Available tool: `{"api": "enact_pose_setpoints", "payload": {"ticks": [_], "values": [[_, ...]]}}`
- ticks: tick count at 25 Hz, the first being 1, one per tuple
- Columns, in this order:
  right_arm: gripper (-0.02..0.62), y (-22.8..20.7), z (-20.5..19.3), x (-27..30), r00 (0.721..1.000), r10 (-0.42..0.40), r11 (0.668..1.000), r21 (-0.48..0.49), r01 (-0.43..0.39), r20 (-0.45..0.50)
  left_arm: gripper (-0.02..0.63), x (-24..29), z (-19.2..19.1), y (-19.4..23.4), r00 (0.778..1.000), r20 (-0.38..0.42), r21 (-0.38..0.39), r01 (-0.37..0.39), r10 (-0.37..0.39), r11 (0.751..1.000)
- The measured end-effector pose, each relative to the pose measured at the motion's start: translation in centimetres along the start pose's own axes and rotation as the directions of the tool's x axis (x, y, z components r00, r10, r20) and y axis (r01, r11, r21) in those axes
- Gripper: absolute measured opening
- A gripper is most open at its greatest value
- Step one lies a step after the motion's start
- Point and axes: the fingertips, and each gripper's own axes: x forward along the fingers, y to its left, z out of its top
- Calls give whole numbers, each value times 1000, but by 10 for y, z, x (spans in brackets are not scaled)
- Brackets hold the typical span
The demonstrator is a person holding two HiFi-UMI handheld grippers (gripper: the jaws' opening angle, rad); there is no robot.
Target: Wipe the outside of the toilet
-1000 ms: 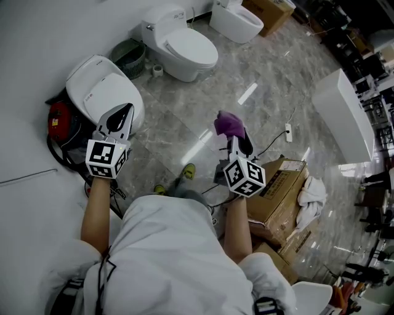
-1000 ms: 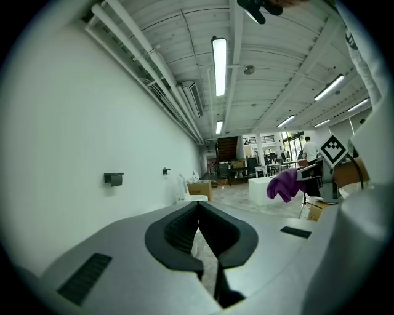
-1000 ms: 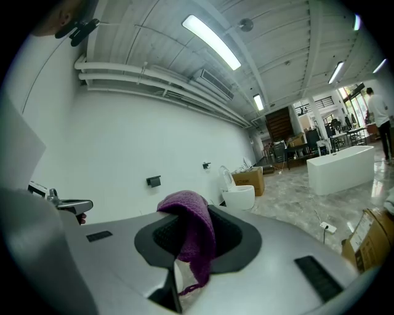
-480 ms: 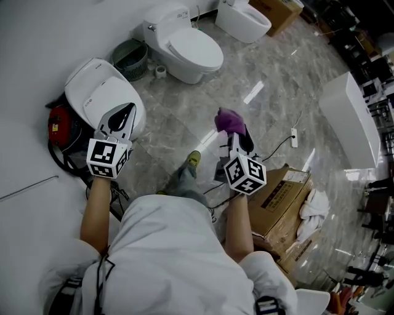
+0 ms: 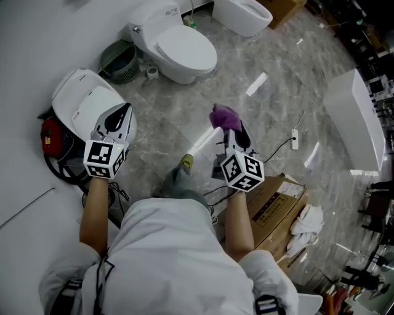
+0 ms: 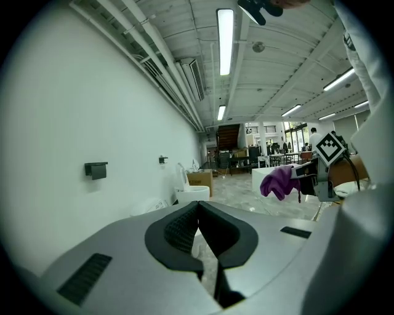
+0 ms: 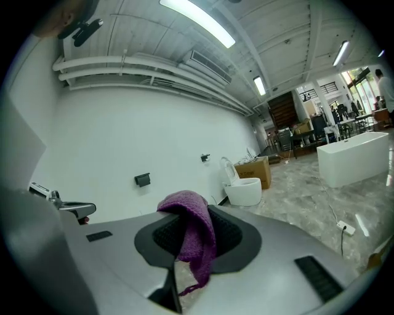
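Observation:
Three white toilets stand along the wall in the head view: one with a closed lid [image 5: 83, 101] just beyond my left gripper [image 5: 122, 112], a second [image 5: 175, 49] further on, a third [image 5: 243, 15] at the top. My left gripper [image 6: 198, 206] is shut and holds nothing. The right gripper [image 5: 233, 128] is shut on a purple cloth [image 5: 223, 115], held in the air over the floor. That cloth [image 7: 194, 229] drapes across the jaws in the right gripper view. Both grippers are apart from every toilet.
A green basket [image 5: 119, 60] sits between the two nearer toilets. A red and black device with hoses [image 5: 52, 138] lies at the left wall. Cardboard boxes [image 5: 277, 206] with a white rag [image 5: 301, 224] are at my right. A power strip [image 5: 294, 140] and a white bathtub [image 5: 360, 120] lie further right.
The person has stepped forward; a foot in a yellow shoe moved ahead and the toilets slid left in view. Both grippers keep their pose, cloth still held.

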Motion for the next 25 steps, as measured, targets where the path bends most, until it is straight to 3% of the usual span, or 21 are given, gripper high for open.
{"api": "enact_pose_setpoints", "payload": {"ticks": [11,18,25], "values": [[88,-88,22,125,998,40,999,13,-40,-57,17,136,9,-3,996,-71,-25,-47,46,999],[89,-98,11,179,995,71,996,-46,-74,-76,17,186,-10,9,994,-96,-26,-44,41,999],[89,-101,-13,243,992,90,995,-37,-94,-91,17,242,-41,37,994,-103,-33,-38,34,999]]}}
